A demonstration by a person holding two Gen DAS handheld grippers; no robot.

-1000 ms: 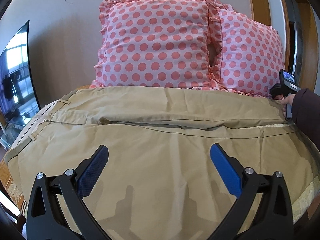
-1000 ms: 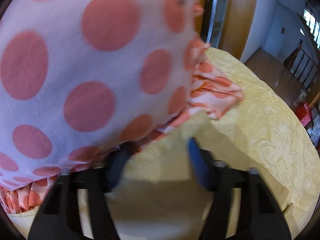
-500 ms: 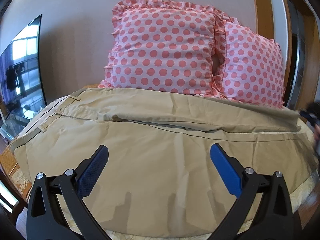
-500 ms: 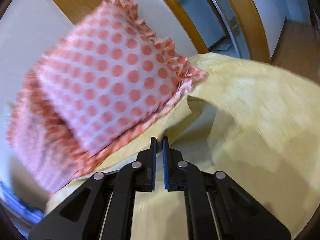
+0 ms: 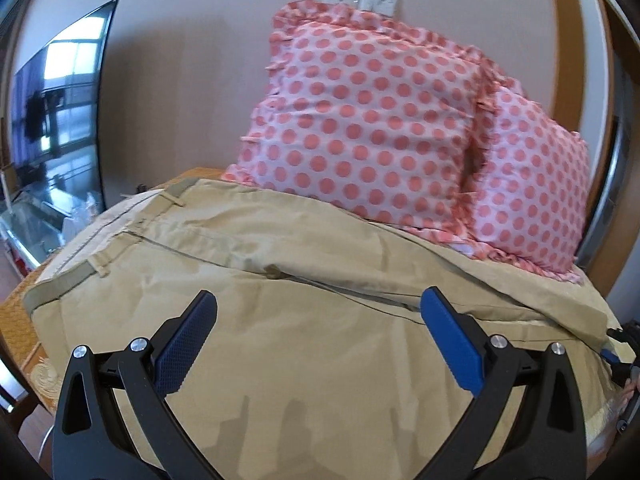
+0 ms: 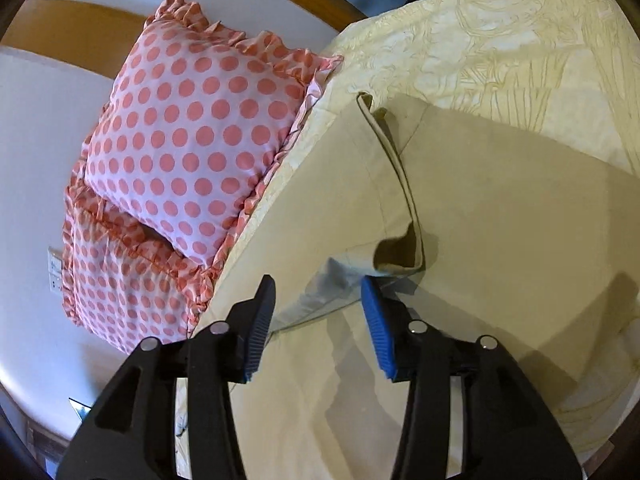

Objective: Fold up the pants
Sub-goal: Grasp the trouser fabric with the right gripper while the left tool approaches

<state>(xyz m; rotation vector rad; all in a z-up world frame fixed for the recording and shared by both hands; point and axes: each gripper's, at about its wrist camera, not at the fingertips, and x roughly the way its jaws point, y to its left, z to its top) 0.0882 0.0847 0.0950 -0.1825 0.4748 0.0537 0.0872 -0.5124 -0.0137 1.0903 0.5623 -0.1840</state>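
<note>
Tan pants (image 5: 280, 280) lie spread across the bed, one leg folded over the other, waistband (image 5: 80, 276) at the left. My left gripper (image 5: 316, 320) is open and empty above the near leg. In the right wrist view the pants (image 6: 500, 220) show their leg ends, with the hem of the upper leg (image 6: 400, 252) curled open. My right gripper (image 6: 318, 312) is open and empty just short of that hem. Its tip also shows in the left wrist view (image 5: 618, 354) at the far right edge of the pants.
Two pink polka-dot pillows (image 5: 360, 120) (image 6: 192, 152) lean on the wall behind the pants. A pale yellow bedspread (image 6: 500, 40) covers the bed. A television (image 5: 56, 120) stands at the left. A wooden door frame (image 5: 600, 160) is at the right.
My right gripper was shut half a second ago and has opened; it swung down from the pillows to the leg hems. My left gripper stayed open and turned slightly left.
</note>
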